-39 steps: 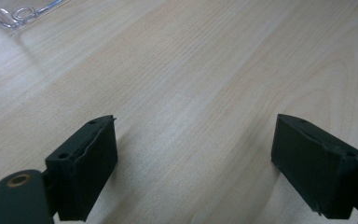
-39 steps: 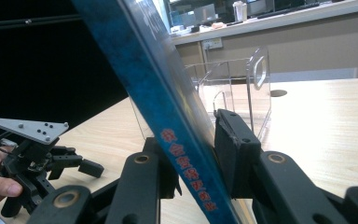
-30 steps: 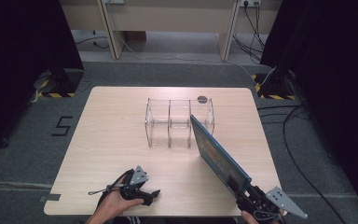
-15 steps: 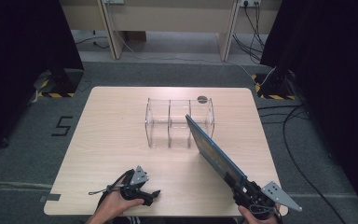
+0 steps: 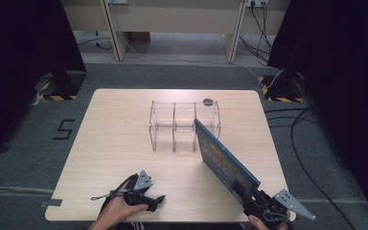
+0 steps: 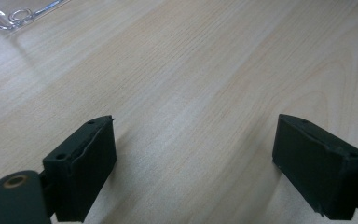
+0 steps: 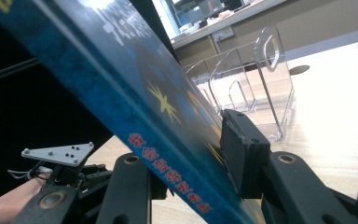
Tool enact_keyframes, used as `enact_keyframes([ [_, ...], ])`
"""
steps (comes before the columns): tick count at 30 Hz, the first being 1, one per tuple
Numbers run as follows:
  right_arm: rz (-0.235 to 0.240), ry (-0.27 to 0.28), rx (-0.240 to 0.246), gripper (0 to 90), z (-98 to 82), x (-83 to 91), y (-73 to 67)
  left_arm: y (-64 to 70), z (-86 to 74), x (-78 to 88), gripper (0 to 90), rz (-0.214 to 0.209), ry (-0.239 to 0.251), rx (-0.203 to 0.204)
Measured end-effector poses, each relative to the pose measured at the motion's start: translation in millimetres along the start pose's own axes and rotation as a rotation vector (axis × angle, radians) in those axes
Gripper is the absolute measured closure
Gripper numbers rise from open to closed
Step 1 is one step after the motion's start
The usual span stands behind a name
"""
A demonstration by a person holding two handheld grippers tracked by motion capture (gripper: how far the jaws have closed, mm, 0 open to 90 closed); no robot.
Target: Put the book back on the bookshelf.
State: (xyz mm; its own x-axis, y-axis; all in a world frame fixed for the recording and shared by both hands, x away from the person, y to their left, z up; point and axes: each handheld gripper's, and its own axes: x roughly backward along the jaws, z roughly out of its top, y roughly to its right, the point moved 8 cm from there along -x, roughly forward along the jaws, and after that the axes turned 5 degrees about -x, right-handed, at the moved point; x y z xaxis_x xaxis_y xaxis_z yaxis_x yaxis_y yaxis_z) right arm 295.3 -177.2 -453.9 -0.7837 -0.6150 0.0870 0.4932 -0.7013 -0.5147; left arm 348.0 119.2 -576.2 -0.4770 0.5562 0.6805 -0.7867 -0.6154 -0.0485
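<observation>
Since the right gripper (image 5: pixel 255 200) clamps its jaws on one corner, the stiff, glossy book (image 5: pixel 223 158) probably levers heavily; left gripper (image 5: pixel 154 201) jaws stand released over the desk (image 5: pixel 115 139).

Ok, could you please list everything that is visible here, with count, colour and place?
book: one, blue cover, tilted above the table's right front, its far corner near the rack
rack: one, clear plastic with dividers, table middle
table: one, light wood
round mark: one, dark, on the table just behind the rack
cables: several, black, on the floor at the back right
left hand-held gripper: one, black, open, at the table's front edge
right hand-held gripper: one, black, shut on the book's near end
</observation>
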Motion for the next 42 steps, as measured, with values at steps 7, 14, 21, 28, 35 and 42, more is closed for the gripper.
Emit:
enact_keyframes([
  [7, -0.002, 0.015, 0.091, 71.6, 8.8, 5.3, 1.3, 0.0, 0.0, 0.0, 12.3, 0.0, 0.001, 0.0],
  [14, -0.043, 0.008, 0.258, 75.5, 11.3, 3.6, 3.6, 0.2, 0.1, -0.2, 12.3, -0.002, 0.003, -0.001],
  [21, -0.058, -0.008, 0.356, 75.7, 11.7, -5.5, 5.7, 0.5, 0.3, -0.6, 12.2, -0.003, 0.007, -0.003],
  [28, -0.046, -0.014, 0.37, 69.3, 11.1, -11.2, 5.5, 0.7, 0.4, -0.7, 12.2, -0.004, 0.008, -0.004],
  [35, -0.032, 0.003, 0.344, 58.2, 14.4, -13.5, 8.0, 0.8, 0.3, -0.5, 12.1, -0.006, 0.005, -0.005],
  [42, -0.014, -0.01, 0.345, 66.4, 14.6, -19.0, 8.4, 1.0, 0.4, -0.8, 12.1, -0.007, 0.007, -0.006],
])
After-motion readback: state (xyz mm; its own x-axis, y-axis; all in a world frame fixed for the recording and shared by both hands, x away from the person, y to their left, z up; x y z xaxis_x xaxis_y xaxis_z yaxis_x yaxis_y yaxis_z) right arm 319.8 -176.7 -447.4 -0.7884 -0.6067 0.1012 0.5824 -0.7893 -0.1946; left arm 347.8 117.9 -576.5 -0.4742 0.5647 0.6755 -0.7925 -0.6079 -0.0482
